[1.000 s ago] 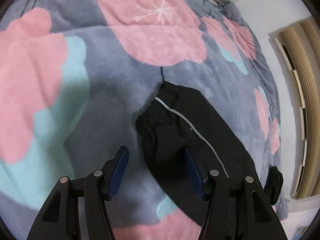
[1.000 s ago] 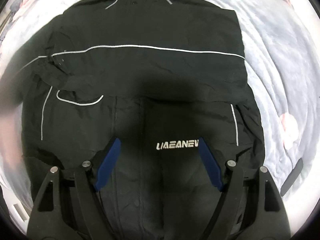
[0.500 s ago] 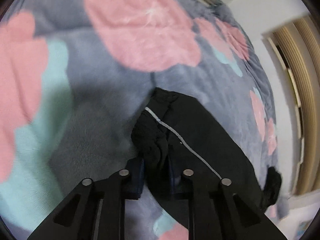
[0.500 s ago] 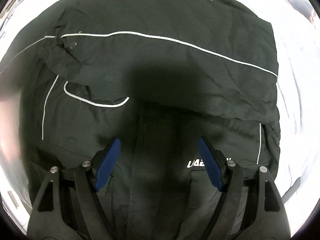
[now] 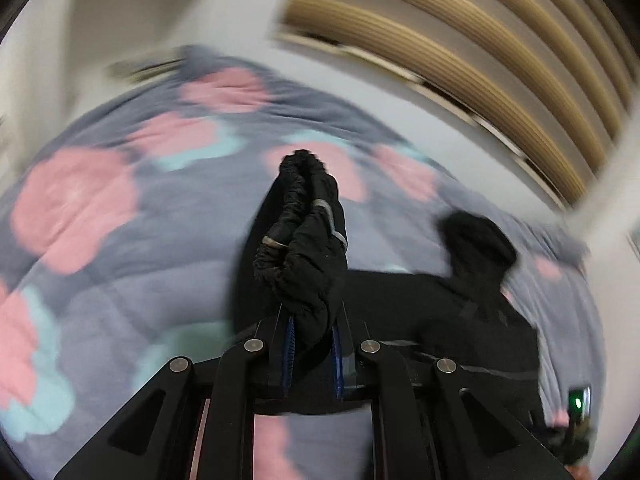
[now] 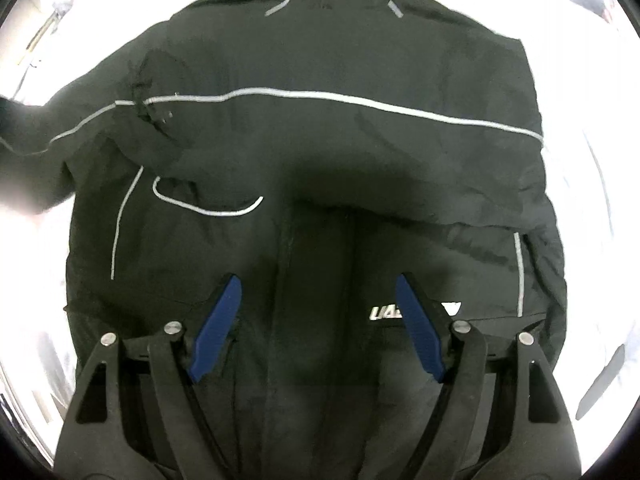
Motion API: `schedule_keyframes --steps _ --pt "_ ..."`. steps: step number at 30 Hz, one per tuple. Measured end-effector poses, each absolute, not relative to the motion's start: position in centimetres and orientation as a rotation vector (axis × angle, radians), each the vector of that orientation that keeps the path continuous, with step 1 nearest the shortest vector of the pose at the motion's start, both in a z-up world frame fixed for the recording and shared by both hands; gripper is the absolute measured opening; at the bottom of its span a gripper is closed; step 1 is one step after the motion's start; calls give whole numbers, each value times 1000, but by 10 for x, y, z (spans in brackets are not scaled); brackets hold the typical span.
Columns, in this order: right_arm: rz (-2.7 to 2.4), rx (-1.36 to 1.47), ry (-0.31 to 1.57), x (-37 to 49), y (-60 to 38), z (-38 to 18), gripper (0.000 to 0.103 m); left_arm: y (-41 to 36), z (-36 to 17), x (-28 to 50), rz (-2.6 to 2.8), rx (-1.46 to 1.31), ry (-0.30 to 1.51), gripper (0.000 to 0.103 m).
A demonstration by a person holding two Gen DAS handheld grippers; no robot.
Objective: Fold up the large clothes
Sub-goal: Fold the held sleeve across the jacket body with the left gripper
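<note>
Up comes the sleeve cuff [image 5: 304, 236], which a second ago lay flat on the bed between parted blue pads; now the left tongs [image 5: 312, 354] are clamped tight on it and it stands bunched above them, clear of the cover. Behind it spreads the blanket [image 5: 120, 240], grey plush with pink and pale teal blotches, running back to a white wall and a bank of curved tan slats [image 5: 460, 60] at the far side of the bed. All of this is smeared by motion, so finer detail is hard to read.

Over on the other side, the right tongs [image 6: 318, 328] look straight down with their jaws standing wide apart and nothing between them, much as they were before. Under them the black jacket [image 6: 320, 140] lies spread across the middle of the bed, collar toward the far edge, front up. Thin pale piping crosses the chest, curves round a pocket and runs down both sides. White lettering near the hem is half hidden behind one pad. Its fabric is creased and slightly rumpled at one shoulder.
</note>
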State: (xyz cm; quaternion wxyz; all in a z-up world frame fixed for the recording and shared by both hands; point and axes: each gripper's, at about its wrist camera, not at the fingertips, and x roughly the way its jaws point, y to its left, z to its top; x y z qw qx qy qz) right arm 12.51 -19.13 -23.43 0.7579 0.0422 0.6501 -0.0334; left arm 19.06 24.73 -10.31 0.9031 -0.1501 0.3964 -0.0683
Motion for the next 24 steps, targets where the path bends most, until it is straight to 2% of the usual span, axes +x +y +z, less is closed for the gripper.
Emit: schedule_keyframes --steps 6,17,21,24 --pt "-105 86 1346 112 -220 -215 77 100 -106 206 -404 -158 887 15" --pt "-182 193 1304 112 -267 -197 77 -87 -133 216 -670 -24 978 15" --pt "-196 203 1308 116 -280 -200 77 -133 -174 218 -695 29 1087 20" --pt "-193 209 1322 120 -286 -208 77 -143 -216 224 -691 -4 1215 28"
